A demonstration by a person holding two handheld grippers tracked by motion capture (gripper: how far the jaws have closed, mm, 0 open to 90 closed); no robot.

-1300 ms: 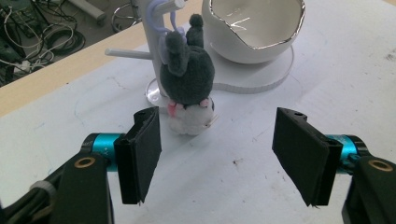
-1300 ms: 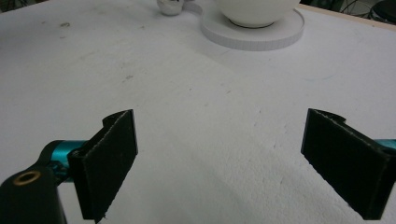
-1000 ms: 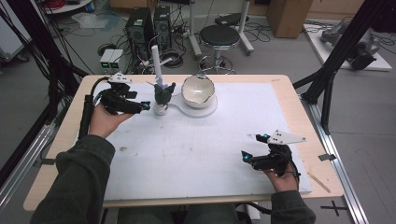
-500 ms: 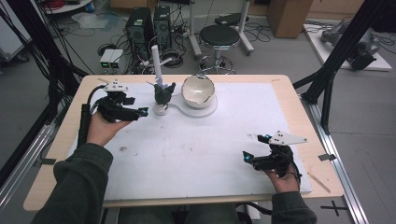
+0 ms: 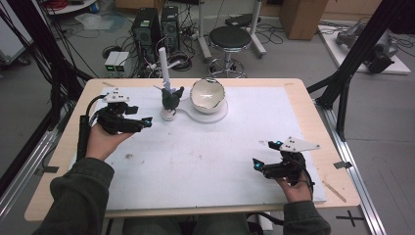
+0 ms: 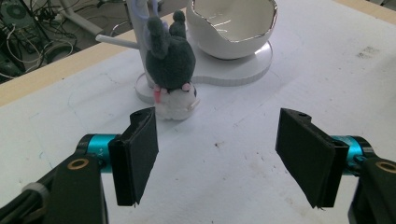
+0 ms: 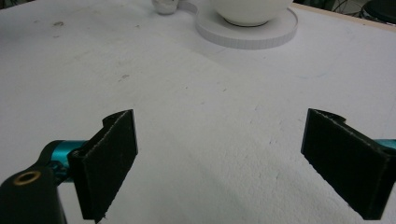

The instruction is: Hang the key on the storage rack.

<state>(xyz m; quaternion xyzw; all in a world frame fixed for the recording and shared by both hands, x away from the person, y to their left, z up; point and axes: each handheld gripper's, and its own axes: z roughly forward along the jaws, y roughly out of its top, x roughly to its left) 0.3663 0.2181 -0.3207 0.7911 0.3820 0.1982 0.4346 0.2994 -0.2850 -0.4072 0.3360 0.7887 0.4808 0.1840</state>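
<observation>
On the desk (image 5: 195, 161), the left hand-held gripper (image 5: 147, 121) sits at about nine o'clock from the middle of the white mat, its jaws released and standing apart with nothing between them; they have just been opening a little wider. It points toward a small grey plush toy (image 5: 171, 99), which stands at roughly eleven o'clock on the mat, near the gripper but apart from it. In the left gripper view the plush toy (image 6: 169, 60) leans against the foot of a white stand (image 6: 140, 28), its pale underside resting on the mat just beyond the left jaw. At the toy's three o'clock, just beside it, a white eggshell-shaped bowl (image 5: 207, 94) rests on a flat white base (image 5: 215, 115). The right hand-held gripper (image 5: 256, 164) lies at about four o'clock on the mat, well apart from the toy, its jaws also spread wide and empty over bare mat in the right gripper view.
</observation>
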